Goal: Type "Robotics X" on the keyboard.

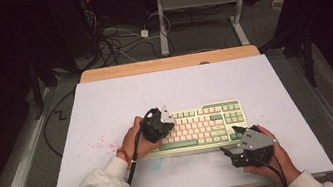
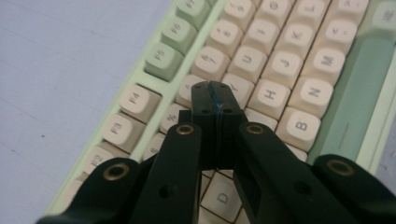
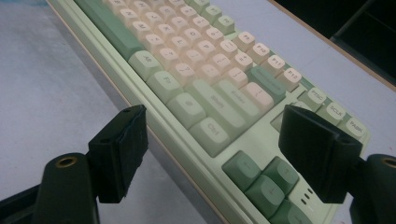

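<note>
1. Keyboard [image 1: 203, 127] with cream and green keys lies flat on the white bench [image 1: 106, 108], near the edge on the person's side and a little right of the middle.
2. Left tool [image 1: 164, 124] is over the left part of the keyboard, held by the left hand [image 1: 136, 139].
3. In the left gripper view, the left tool [image 2: 215, 95] has its two black jaws pressed together, with nothing between them. The tips are over the cream letter keys, just beside the H key [image 2: 271, 94] and the row of number keys; I cannot tell if they touch a key.
4. Right tool [image 1: 230, 157] is just in front of the keyboard's right front corner, above the bare bench, held by the right hand [image 1: 271, 158].
5. In the right gripper view, the right tool [image 3: 212, 149] has its jaws standing wide apart and holds nothing. Between them are seen the keyboard's front edge, the Ctrl key [image 3: 212, 133] and the green arrow keys [image 3: 264, 179].
6. Some small red marks [image 1: 99, 144] are on the bench, left of the left hand.
</note>
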{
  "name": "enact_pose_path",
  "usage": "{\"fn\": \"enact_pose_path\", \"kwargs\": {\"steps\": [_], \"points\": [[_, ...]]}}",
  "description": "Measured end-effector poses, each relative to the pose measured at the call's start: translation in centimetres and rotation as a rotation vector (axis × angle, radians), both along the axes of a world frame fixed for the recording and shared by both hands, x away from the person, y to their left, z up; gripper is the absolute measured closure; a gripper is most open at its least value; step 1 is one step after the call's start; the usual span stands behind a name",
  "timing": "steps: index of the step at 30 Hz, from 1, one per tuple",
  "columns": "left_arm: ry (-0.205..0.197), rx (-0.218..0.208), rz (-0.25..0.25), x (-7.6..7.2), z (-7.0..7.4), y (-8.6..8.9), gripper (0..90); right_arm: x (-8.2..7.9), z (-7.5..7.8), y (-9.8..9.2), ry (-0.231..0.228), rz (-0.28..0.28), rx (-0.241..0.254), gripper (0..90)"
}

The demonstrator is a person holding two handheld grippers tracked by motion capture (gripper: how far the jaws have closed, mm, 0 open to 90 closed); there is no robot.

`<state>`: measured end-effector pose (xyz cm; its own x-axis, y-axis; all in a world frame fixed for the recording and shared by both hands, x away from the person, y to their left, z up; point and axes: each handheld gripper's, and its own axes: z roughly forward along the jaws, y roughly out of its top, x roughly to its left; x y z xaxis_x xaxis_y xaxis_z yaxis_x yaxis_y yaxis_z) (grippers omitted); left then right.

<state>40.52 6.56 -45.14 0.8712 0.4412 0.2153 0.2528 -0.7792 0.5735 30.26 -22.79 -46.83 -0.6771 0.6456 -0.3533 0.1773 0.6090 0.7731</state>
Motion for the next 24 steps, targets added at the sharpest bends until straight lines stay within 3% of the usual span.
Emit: {"fn": "enact_pose_path", "kwargs": {"steps": [2, 8, 15, 19, 24], "points": [[-0.018, 0.005, -0.002, -0.2, 0.1, -0.2, 87.7, 0.0, 0.0, 0.0, 0.002, 0.0, -0.001, 24.2], [-0.035, -0.042, 0.011, -0.3, 0.8, 0.5, 86.1, 0.0, 0.1, -0.1, -0.003, -0.002, 0.002, 24.3], [-0.083, -0.079, 0.015, -1.0, 1.6, 1.1, 81.9, 0.0, 0.1, -0.2, -0.016, -0.015, -0.005, 24.8], [-0.106, -0.108, 0.007, -1.5, 2.2, 1.4, 76.5, 0.1, 0.2, -0.4, -0.017, -0.021, -0.002, 24.8], [-0.13, -0.125, 0.004, -2.0, 2.5, 1.7, 63.6, 0.0, 0.3, -0.4, -0.029, -0.032, 0.001, 25.0]]}}
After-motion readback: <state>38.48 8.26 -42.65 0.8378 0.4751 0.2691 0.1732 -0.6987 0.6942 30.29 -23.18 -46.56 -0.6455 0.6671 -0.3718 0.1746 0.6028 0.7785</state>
